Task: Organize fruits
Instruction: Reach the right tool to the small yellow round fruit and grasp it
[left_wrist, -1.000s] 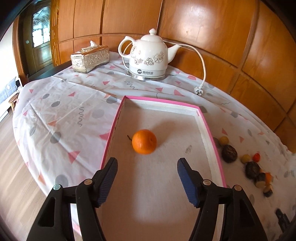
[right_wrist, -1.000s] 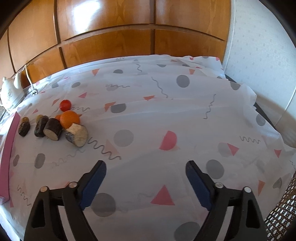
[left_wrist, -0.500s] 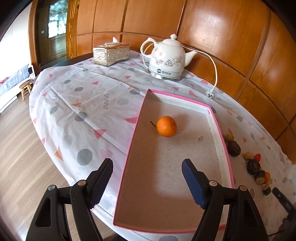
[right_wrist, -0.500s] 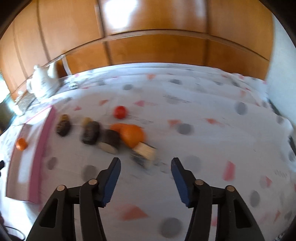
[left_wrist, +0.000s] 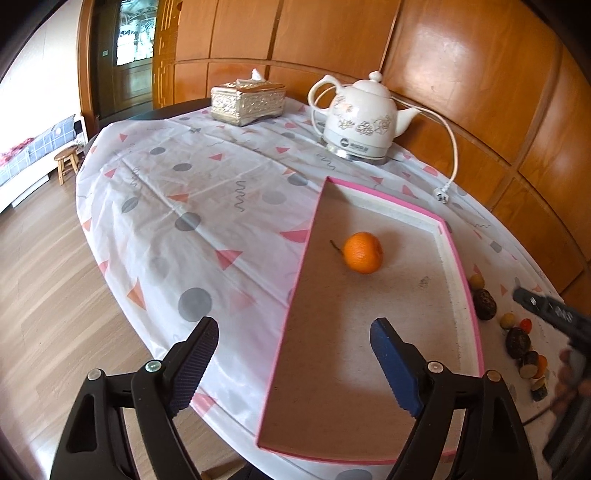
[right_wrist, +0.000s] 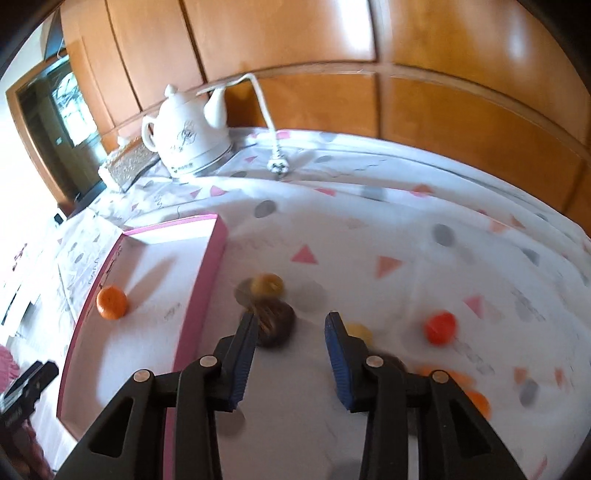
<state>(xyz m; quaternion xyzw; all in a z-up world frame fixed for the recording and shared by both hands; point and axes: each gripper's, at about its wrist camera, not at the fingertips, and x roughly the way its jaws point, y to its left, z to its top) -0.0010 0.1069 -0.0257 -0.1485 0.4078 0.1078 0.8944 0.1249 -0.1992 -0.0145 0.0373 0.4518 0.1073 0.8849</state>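
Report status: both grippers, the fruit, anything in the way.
Left gripper open, empty, jaws just widening above pink-rimmed tray. Right gripper empty, jaws just narrowing, near dark wrinkled fruit. One round orange tangerine in tray. Nothing in the way.

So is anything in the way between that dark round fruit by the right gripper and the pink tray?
Only the tray's pink side wall. The dark fruit lies on the cloth just outside it, so it must be lifted over. Beyond the wall the tray holds just one orange, far off.
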